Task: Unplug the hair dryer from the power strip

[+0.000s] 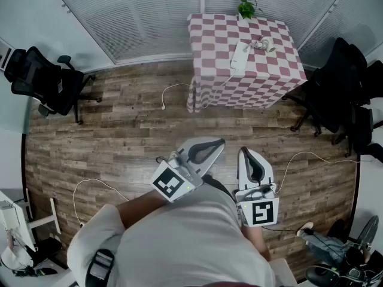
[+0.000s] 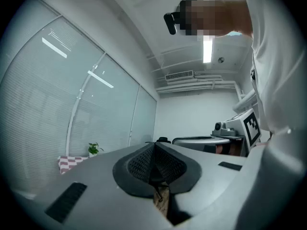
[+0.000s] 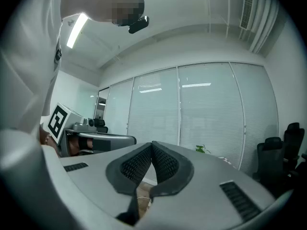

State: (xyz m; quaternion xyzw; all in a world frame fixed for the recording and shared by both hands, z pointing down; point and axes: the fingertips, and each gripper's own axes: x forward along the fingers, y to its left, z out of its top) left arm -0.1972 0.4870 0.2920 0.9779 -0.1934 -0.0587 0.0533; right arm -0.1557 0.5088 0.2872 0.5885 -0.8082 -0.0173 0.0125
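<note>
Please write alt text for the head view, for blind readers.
A person holds the left gripper and right gripper, both shut, above a wooden floor. Ahead, a checkered table bears a power strip and hair dryer.

Table [image 1: 269,79] is at the far side with the power strip [image 1: 240,57] on top, the hair dryer [image 1: 264,44] just right of it and the plant [image 1: 246,6] at the back edge. Left chair [image 1: 42,79] is way off to the side, and the right chair [image 1: 338,94] is right by the table.
</note>
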